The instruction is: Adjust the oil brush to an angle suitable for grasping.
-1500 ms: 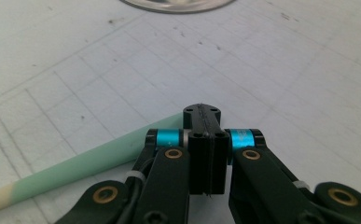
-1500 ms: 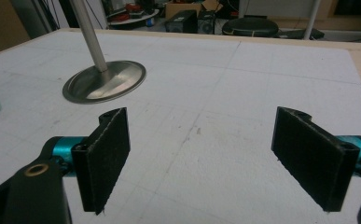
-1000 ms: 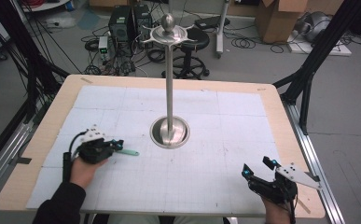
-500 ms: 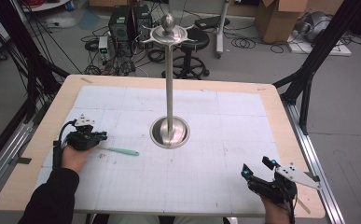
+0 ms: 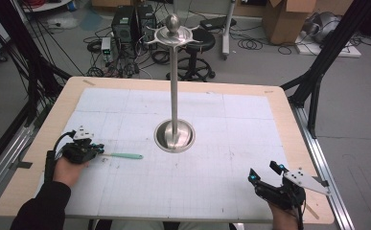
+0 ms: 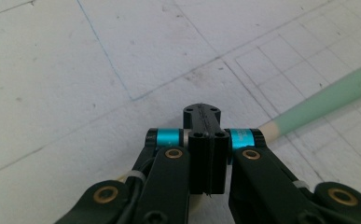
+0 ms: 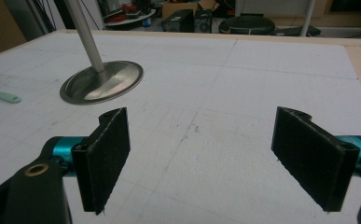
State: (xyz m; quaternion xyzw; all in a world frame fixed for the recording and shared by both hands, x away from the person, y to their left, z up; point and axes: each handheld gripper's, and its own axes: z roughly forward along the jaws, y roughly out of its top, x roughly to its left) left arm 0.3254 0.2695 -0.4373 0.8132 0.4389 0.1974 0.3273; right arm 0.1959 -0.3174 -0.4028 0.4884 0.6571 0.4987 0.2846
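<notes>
Mint-green spoon handle [image 5: 123, 155] lies flat on the surface [image 5: 221, 191] left of the steel stand [image 5: 174, 136] as your left gripper [image 5: 93, 149], jaws closed on its end, has dragged it leftward, while your right gripper [image 5: 265, 173] rests open, so lifting remains.

No legible text, labels or numbers — anywhere

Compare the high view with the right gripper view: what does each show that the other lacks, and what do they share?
High view: the stand's knob and the person's sleeve. Right gripper view: the textured inner pads close up. Shared: the open right tongs, the stand's base, the green stick and the white mat.
</notes>
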